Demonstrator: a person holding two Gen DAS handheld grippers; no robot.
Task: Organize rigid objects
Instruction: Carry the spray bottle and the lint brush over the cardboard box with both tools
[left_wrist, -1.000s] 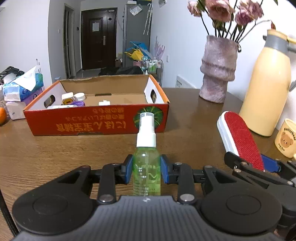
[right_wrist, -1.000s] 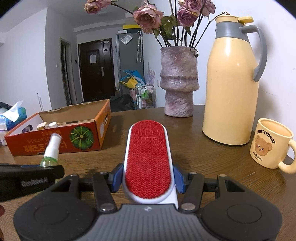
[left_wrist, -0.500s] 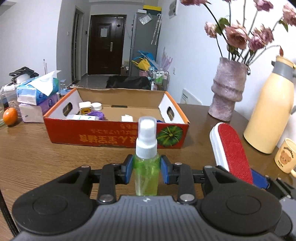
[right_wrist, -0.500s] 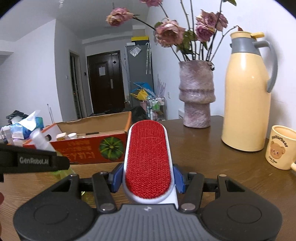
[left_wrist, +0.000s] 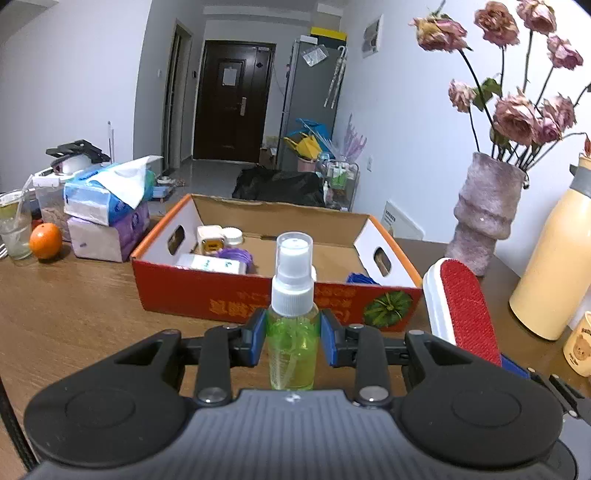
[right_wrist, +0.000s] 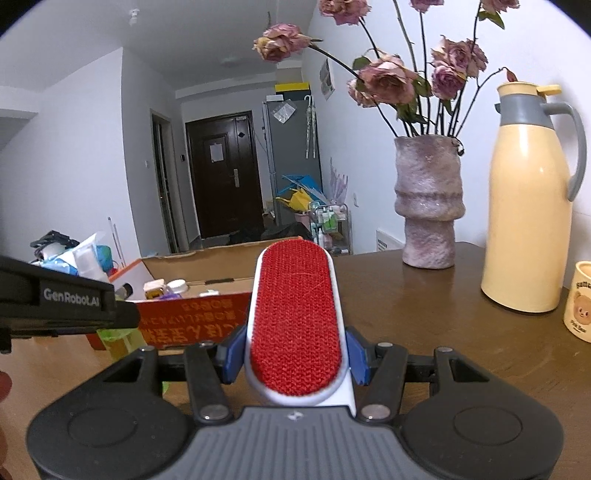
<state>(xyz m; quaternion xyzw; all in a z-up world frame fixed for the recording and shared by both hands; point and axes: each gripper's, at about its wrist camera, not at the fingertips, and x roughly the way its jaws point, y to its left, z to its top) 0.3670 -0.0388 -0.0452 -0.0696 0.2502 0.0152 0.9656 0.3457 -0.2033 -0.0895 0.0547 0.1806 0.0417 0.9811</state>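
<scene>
Green: my left gripper (left_wrist: 293, 334) pinches the green plastic spray bottle (left_wrist: 292, 325), short of the orange cardboard box (left_wrist: 236, 293).
Red: my right gripper (right_wrist: 295, 356) clamps the red-faced white lint brush (right_wrist: 295, 317), beside that box.
Left: both go in.

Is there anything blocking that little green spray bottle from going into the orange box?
Nothing visible. The spray bottle, clamped in the left tool, faces the box across bare table. Only the box's own front wall must be cleared.
</scene>
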